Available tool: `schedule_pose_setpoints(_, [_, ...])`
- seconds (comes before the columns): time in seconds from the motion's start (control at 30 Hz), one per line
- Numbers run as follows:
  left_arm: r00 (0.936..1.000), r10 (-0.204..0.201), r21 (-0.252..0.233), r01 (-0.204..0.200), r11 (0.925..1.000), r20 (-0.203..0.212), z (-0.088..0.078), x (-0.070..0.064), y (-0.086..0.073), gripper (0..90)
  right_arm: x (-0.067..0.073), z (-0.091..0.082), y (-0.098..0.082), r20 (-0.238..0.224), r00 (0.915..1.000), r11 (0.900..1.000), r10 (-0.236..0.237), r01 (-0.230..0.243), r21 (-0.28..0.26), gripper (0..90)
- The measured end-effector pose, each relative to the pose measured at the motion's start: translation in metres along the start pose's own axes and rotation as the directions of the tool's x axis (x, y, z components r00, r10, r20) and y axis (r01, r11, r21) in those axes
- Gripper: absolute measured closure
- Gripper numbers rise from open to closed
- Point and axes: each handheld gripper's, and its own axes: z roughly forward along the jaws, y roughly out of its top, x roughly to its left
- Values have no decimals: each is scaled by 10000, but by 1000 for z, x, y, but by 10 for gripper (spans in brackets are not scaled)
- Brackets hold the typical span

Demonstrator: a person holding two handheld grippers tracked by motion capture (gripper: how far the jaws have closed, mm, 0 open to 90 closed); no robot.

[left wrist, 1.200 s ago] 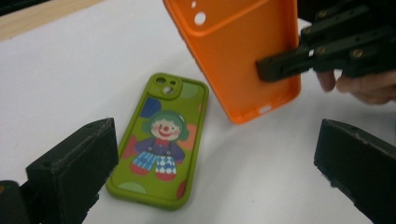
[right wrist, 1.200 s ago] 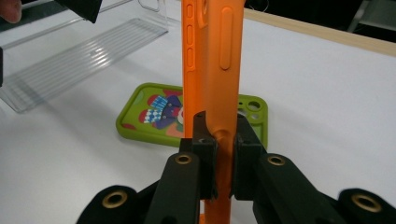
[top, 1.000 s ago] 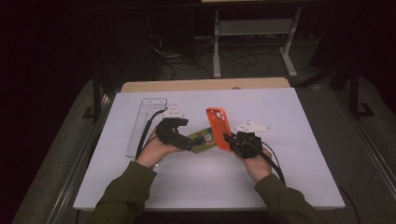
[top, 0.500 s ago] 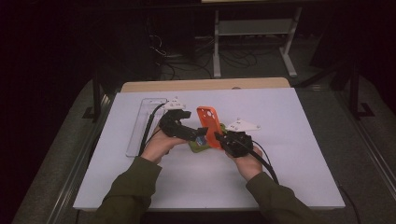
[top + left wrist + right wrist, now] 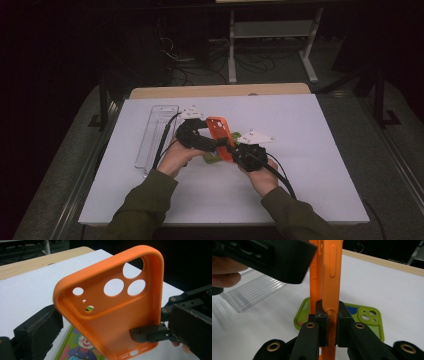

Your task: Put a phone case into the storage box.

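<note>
While my right gripper (image 5: 331, 322) stays clenched on the lower edge of the orange phone case (image 5: 110, 302), held upright above the green case (image 5: 364, 315), my left gripper (image 5: 110, 337) brackets it unclamped, so I judge a handover next, requiring the left to close.

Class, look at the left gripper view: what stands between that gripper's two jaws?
The orange case stands upright in the gap, touching neither jaw, while the right gripper clamps its lower edge. Beneath it lies the green case.
</note>
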Motion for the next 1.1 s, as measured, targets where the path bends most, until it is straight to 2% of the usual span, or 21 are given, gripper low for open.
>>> schedule_pose_setpoints(0.1, [9999,-98,-102,98,9999,48,1,-1,0,0,2,0,0,56,9996,9996,-264,264,-74,817])
schedule_pose_setpoints(0.13, [9999,-141,-119,142,9998,40,2,-1,0,0,4,0,0,46,9999,9999,-145,145,-27,817])
schedule_pose_setpoints(0.27, [9997,-218,-171,219,9996,59,3,-1,-1,0,8,0,-1,42,9997,9997,-244,245,-54,817])
schedule_pose_setpoints(0.57, [9963,-826,-389,835,9957,252,4,0,-2,0,15,3,-4,53,9987,9987,-501,500,54,816])
schedule_pose_setpoints(0.7, [9961,-832,-369,843,9958,302,4,1,-2,1,17,5,-5,116,9977,9978,-662,661,82,814])
schedule_pose_setpoints(0.87, [9937,-1070,-585,1089,9923,345,1,2,-3,70,18,6,-7,140,9972,9972,-741,740,121,814])
schedule_pose_setpoints(0.93, [9943,-1016,-616,1034,9927,323,0,2,-2,95,19,6,-7,157,9969,9970,-772,770,121,813])
schedule_pose_setpoints(0.97, [9928,-1142,-687,1164,9908,352,0,2,-2,110,19,6,-7,158,9970,9971,-753,751,140,812])
schedule_pose_setpoints(1.1, [9934,-1082,-644,1105,9918,377,-2,3,-2,139,20,7,-8,172,9969,9969,-773,770,178,811])
